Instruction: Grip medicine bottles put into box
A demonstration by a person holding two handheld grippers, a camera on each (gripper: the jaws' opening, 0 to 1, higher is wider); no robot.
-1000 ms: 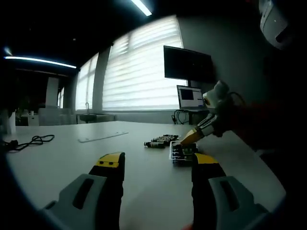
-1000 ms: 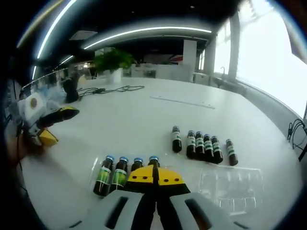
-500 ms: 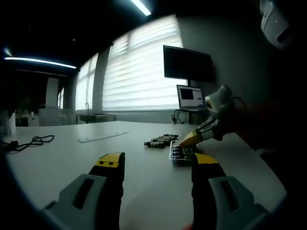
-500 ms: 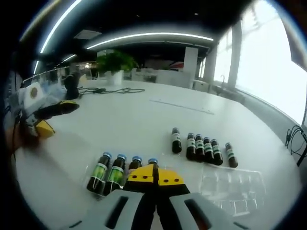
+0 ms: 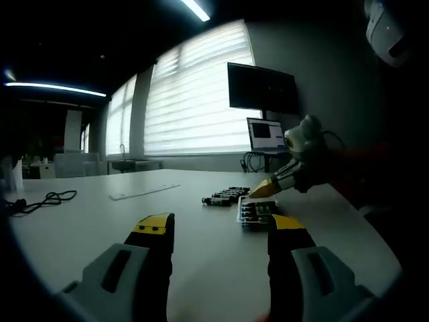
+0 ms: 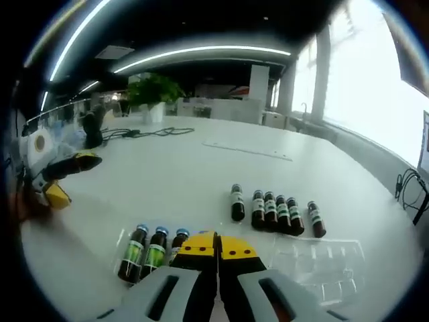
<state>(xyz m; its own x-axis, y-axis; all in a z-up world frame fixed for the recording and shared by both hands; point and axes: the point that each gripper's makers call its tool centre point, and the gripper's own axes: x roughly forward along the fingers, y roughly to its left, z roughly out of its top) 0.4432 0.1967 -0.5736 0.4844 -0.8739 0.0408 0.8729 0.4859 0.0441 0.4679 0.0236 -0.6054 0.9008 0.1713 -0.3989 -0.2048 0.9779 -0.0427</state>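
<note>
In the right gripper view, three brown medicine bottles (image 6: 154, 247) with blue caps lie side by side in the left part of a clear plastic box (image 6: 323, 265). My right gripper (image 6: 216, 244) hangs just above them, its jaws shut with nothing visible between them. Several more bottles (image 6: 276, 211) lie in a loose row on the white table beyond. The left gripper view shows the same row (image 5: 224, 196) and the box (image 5: 240, 213), with the right gripper (image 5: 267, 190) over the box. My left gripper (image 5: 221, 227) stands open, well short of them.
A black cable (image 5: 47, 197) and a flat clear strip (image 5: 144, 192) lie on the table. A dark monitor (image 5: 261, 88) and a lit screen (image 5: 267, 137) stand at the far edge. A person's sleeve (image 5: 365, 168) is at the right. A plant (image 6: 153, 88) stands far off.
The right gripper has risen a little over the box and still stays shut. A fourth bottle seen at its tip earlier is now hidden behind the jaws. The left gripper has not moved.
</note>
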